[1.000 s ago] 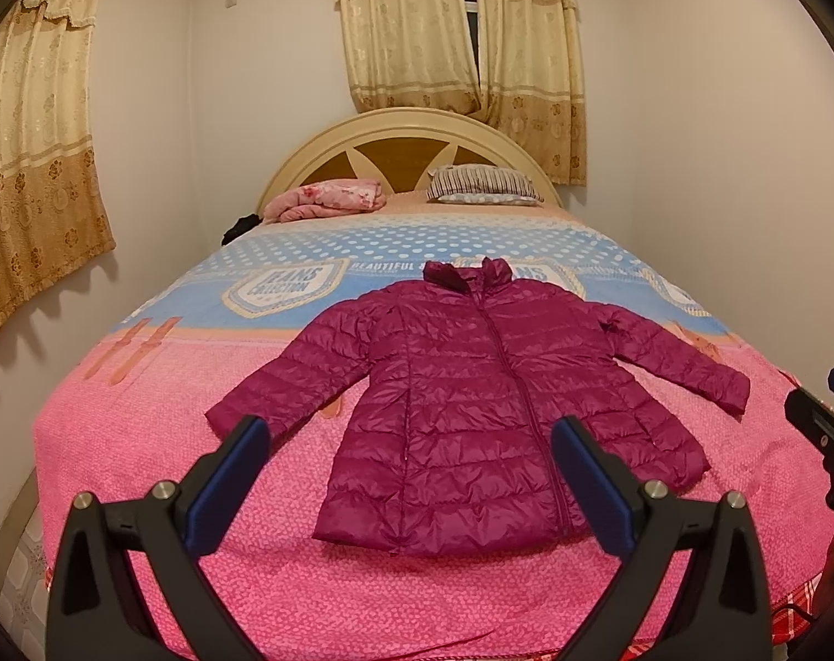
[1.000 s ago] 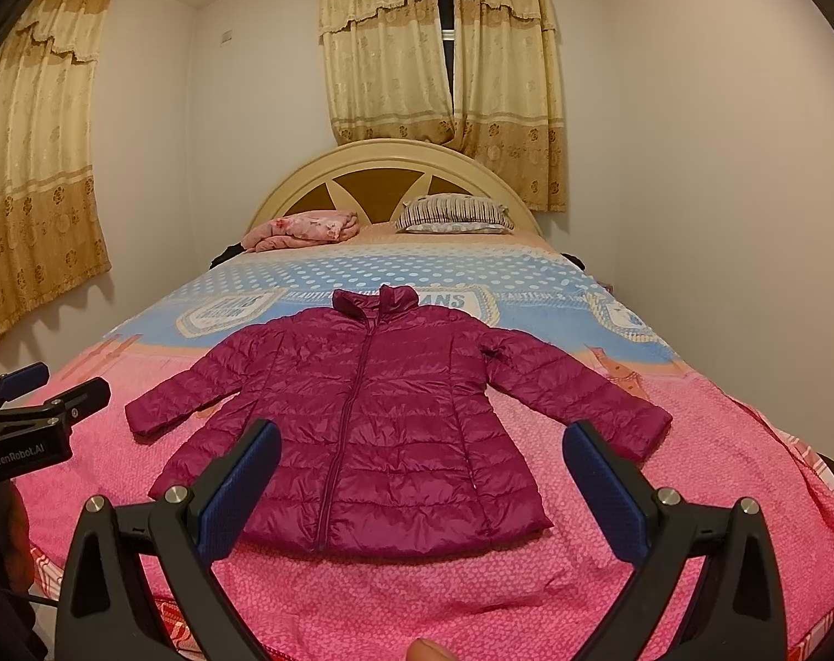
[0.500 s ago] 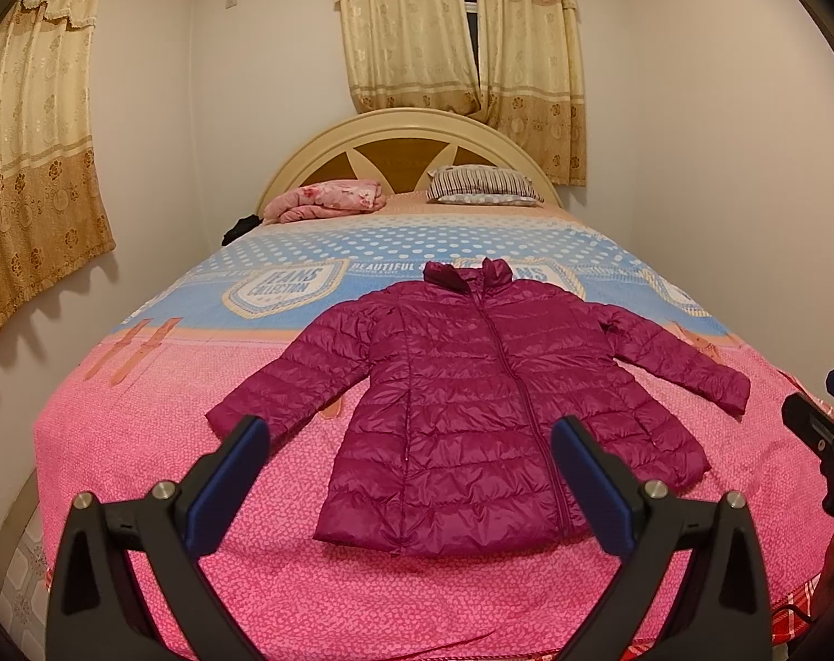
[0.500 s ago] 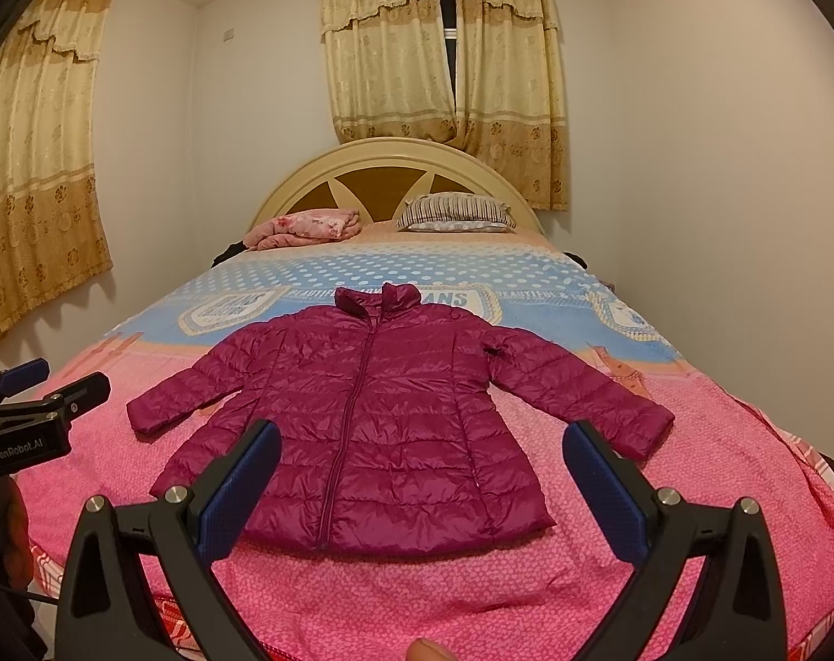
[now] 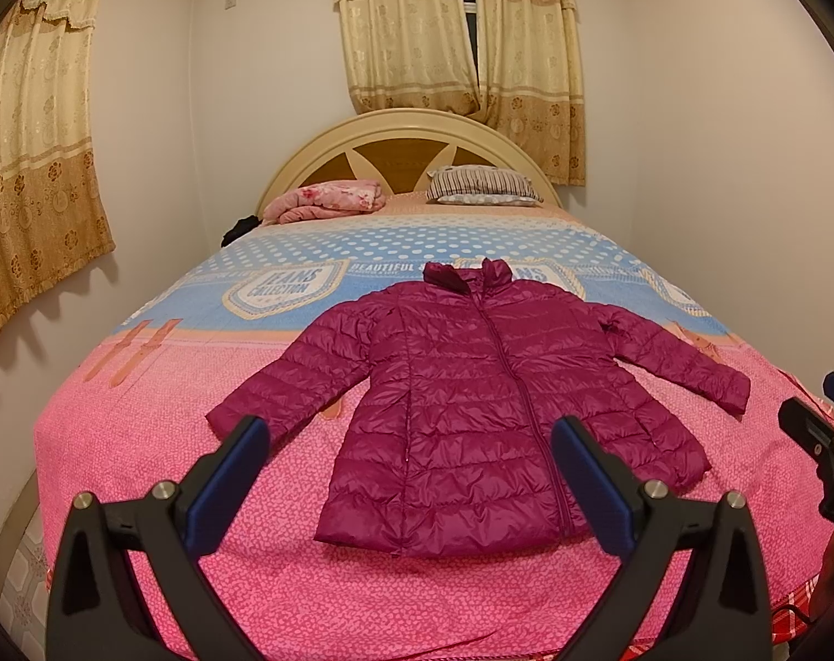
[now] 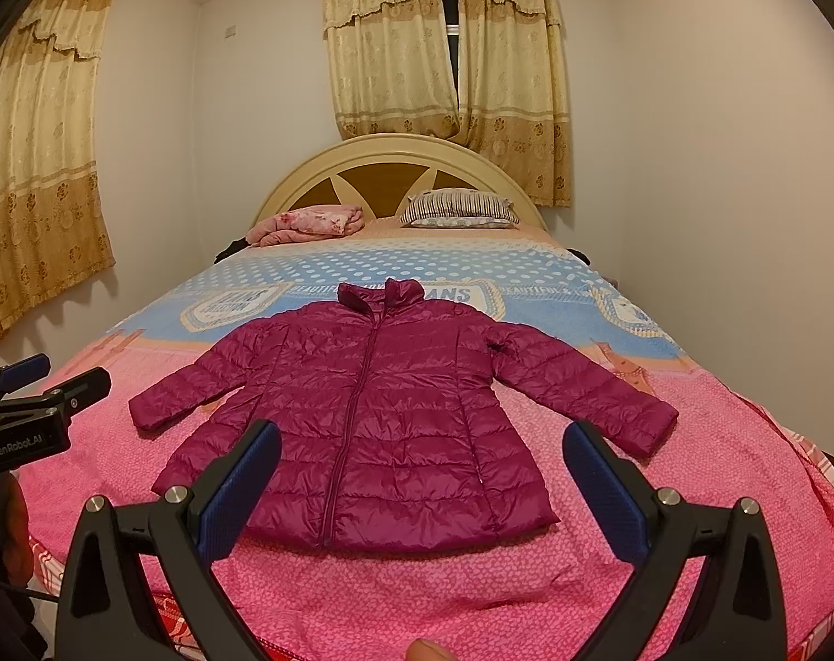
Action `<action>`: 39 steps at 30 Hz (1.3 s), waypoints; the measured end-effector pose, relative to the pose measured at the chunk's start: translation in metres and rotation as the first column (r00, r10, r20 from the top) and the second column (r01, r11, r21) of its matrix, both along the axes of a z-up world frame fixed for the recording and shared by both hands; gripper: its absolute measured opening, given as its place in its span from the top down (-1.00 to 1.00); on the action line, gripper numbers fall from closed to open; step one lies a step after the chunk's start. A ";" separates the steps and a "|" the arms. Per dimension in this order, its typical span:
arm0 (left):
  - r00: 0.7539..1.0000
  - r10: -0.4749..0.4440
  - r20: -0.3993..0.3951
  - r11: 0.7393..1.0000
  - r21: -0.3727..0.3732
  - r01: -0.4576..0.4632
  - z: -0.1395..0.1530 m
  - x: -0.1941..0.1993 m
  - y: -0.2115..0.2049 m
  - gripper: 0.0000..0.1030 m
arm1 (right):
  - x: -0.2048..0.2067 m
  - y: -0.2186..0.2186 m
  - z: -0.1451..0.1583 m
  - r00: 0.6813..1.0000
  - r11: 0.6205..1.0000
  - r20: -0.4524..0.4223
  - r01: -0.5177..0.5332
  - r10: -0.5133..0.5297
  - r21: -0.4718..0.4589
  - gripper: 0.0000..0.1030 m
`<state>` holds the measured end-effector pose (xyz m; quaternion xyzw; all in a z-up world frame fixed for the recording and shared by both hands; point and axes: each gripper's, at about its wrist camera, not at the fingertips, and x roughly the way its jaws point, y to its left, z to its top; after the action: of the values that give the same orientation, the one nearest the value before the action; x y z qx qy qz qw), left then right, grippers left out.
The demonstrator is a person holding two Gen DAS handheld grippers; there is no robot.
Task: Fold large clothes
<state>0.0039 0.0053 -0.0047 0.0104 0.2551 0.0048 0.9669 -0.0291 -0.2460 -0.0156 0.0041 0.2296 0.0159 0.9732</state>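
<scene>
Two handheld grippers hover over the near edge of a bed, both with jaws spread wide apart and holding nothing: the left gripper (image 5: pixel 409 473) and the right gripper (image 6: pixel 420 473), each with blue-padded fingers (image 6: pixel 241 490). Just beyond them, on the pink part of the bedspread (image 5: pixel 141 440), a magenta quilted puffer jacket (image 5: pixel 488 402) lies flat, front up and zipped, its hem toward the near edge, collar toward the headboard, and both sleeves spread out to the sides. It looks light, soft and puffy, with a shiny shell likely to slip between the pads; pinching a sleeve cuff (image 6: pixel 648 429) or a hem corner, where the fabric is thinner, should hold better than the padded body. Farther back, a folded pink blanket (image 5: pixel 329 204) and a striped pillow (image 5: pixel 480 187) rest by the headboard.
</scene>
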 end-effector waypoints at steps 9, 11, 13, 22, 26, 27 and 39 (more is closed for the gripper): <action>1.000 0.000 0.002 1.000 -0.003 0.000 0.002 0.000 0.002 -1.00 | 0.000 -0.001 0.000 1.000 1.000 -0.003 -0.004 0.004 0.001 -0.98; 1.000 -0.001 0.001 1.000 -0.002 0.001 0.002 0.000 0.002 -1.00 | 0.001 -0.002 0.000 1.000 1.000 -0.004 -0.006 0.006 0.002 -0.98; 1.000 -0.001 0.001 1.000 -0.003 0.001 0.002 0.000 0.003 -1.00 | 0.003 -0.001 0.000 1.000 1.000 -0.007 -0.007 0.007 0.002 -0.98; 1.000 -0.001 0.000 1.000 0.000 0.001 0.003 0.001 0.005 -1.00 | 0.003 0.000 -0.001 1.000 1.000 -0.008 -0.008 0.008 0.002 -0.98; 1.000 0.001 -0.002 1.000 0.000 -0.001 0.003 0.003 0.006 -1.00 | 0.004 0.002 -0.003 1.000 1.000 -0.013 -0.014 0.014 0.002 -0.98; 1.000 0.001 -0.003 1.000 -0.001 -0.001 0.003 0.003 0.007 -1.00 | 0.004 0.002 -0.004 1.000 1.000 -0.015 -0.015 0.015 0.002 -0.98; 0.999 -0.032 -0.043 0.999 0.042 0.034 -0.028 0.047 -0.011 -1.00 | 0.061 -0.074 -0.052 0.982 0.986 -0.132 0.148 -0.136 0.082 -0.98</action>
<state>0.0509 -0.0059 -0.0328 0.0354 0.2752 -0.0059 0.9607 0.0322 -0.3204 -0.0672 0.0658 0.2884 -0.0436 0.9542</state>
